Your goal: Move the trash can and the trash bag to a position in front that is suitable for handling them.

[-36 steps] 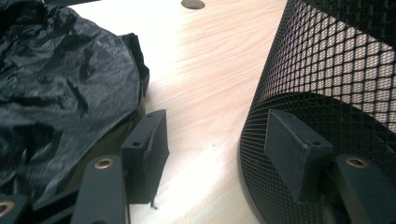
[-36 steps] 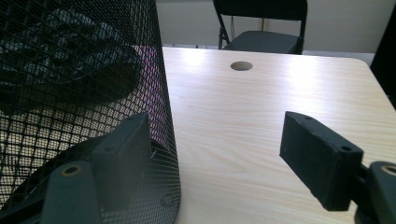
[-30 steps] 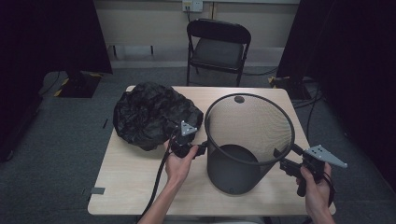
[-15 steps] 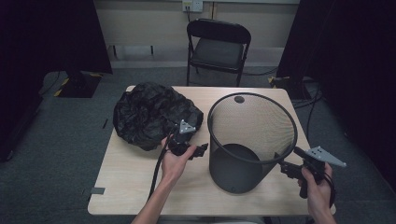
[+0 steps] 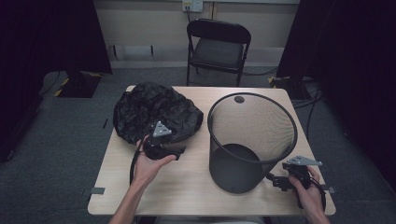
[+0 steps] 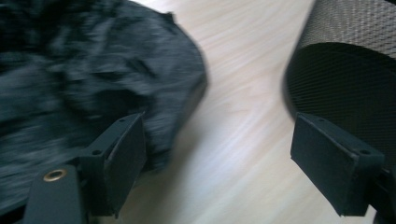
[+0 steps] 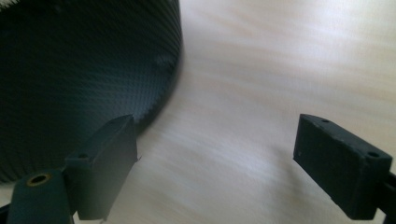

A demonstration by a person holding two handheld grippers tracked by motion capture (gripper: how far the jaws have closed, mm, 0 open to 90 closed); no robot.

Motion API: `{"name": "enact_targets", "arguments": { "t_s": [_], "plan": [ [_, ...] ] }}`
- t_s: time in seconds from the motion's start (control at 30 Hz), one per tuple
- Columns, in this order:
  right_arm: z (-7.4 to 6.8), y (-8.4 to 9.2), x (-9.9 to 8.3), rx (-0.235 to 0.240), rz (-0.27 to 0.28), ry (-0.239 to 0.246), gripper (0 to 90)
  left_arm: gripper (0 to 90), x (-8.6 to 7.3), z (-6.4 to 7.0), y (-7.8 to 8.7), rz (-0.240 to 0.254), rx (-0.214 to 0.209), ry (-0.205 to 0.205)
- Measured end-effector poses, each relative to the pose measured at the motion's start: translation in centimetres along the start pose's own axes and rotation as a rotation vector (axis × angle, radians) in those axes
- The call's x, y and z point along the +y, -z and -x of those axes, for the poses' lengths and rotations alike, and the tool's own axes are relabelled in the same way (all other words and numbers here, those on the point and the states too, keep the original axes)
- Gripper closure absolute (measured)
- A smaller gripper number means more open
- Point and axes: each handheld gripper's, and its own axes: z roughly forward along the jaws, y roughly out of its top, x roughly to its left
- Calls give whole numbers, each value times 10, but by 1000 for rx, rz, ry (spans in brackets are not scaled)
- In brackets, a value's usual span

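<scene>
Left gripper: jaws spread wide, just been opening, nothing between but bare table. Crumpled black bag just beyond and to its left, touching or nearly touching the left pad in the left gripper view. Moved away from mesh bin rim since a second ago, now sits near the bag edge. Bin stands upright off to its right, apart.

Right gripper: jaws spread, just been opening, empty, bare wood between them. Dropped lower than a second ago, off the bin's upper wall, now level with the bin base, just beside it. Folding chair well beyond the table.
</scene>
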Motion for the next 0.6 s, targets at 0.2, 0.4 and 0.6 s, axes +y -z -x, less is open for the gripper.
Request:
{"name": "enact_targets", "arguments": {
  "t_s": [0.2, 0.4, 0.6],
  "plan": [
    [3, -8, -5, -56, -32, 51, 112, 188, 4, -34, 13, 49, -26, 43],
    [3, -9, -9, -55, -8, 62, 94, 156, 14, -59, 24, 77, 17, 55],
    [3, -9, -8, -52, -9, 66, 90, 160, 18, -77, 23, 92, 25, 85]
  ]
}}
